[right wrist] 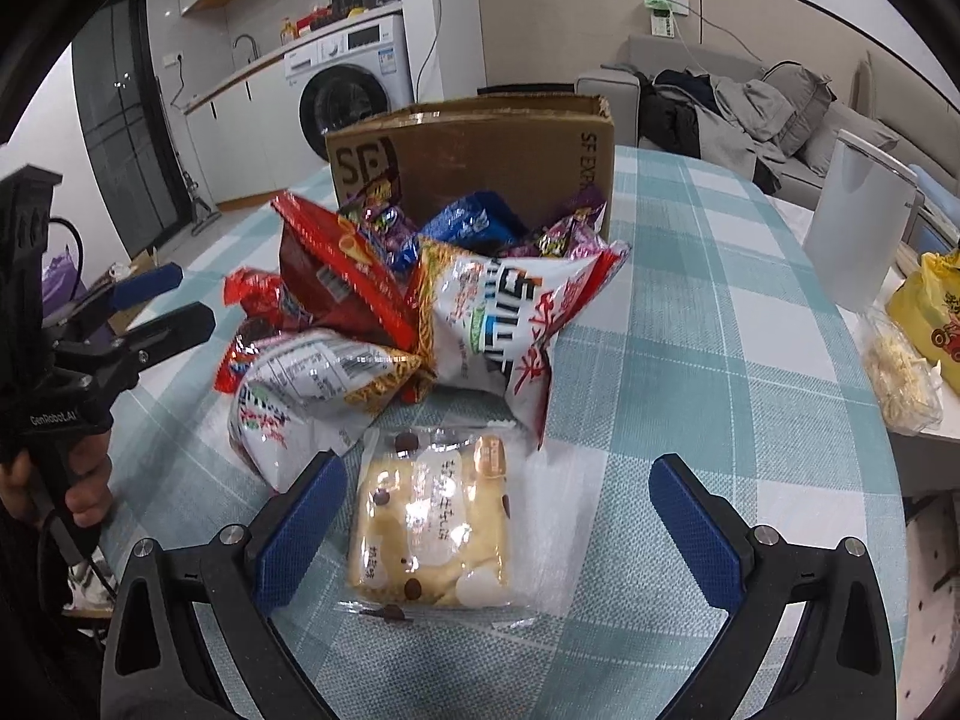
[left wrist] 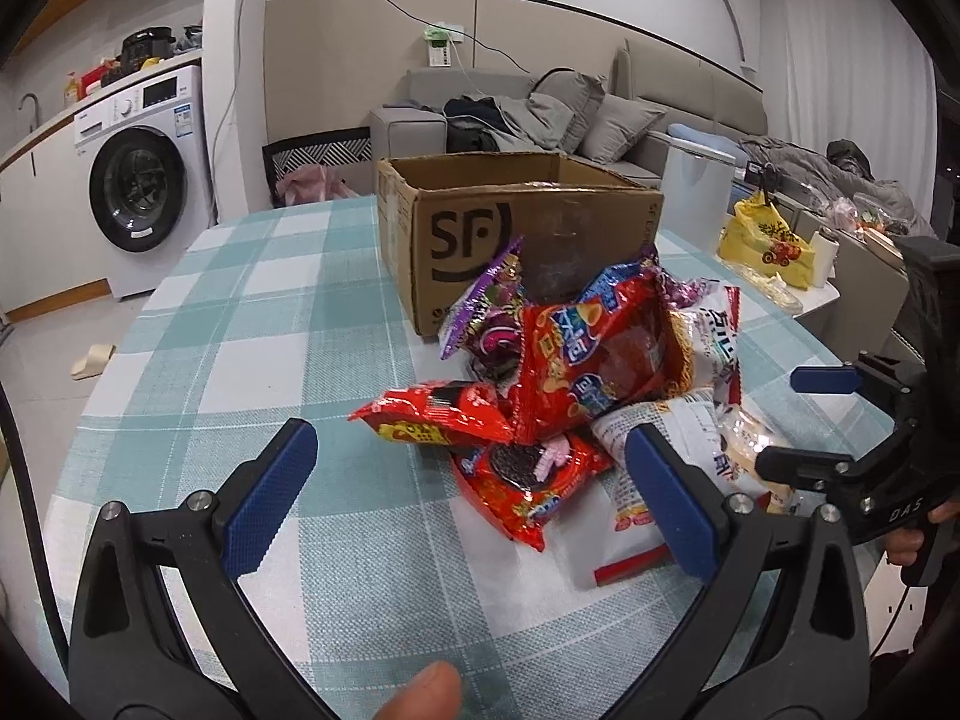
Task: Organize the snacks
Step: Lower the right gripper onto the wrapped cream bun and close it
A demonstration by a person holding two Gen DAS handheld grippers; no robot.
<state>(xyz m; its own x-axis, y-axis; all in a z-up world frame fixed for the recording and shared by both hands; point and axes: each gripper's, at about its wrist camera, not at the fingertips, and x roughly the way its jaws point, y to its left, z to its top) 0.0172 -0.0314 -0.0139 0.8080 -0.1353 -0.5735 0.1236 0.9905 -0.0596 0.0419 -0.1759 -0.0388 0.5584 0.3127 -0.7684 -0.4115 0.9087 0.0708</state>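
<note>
A pile of snack packets lies on the checked tablecloth in front of an open SF cardboard box (left wrist: pixel 516 234), also in the right wrist view (right wrist: pixel 480 150). My left gripper (left wrist: pixel 474 480) is open, its fingers on either side of a red Oreo packet (left wrist: pixel 522 480). A large red chip bag (left wrist: pixel 600 360) leans behind it. My right gripper (right wrist: pixel 498 510) is open around a clear-wrapped yellow bread packet (right wrist: pixel 432 522). White noodle bags (right wrist: pixel 504 312) lie just beyond. Each gripper shows in the other's view: the right (left wrist: pixel 804 420), the left (right wrist: pixel 174 300).
The table (left wrist: pixel 240 312) is round with a teal checked cloth. A white bin (right wrist: pixel 858 228) and a yellow bag (right wrist: pixel 936 312) stand off its right edge. A washing machine (left wrist: pixel 138 180) and a sofa (left wrist: pixel 540 114) are behind.
</note>
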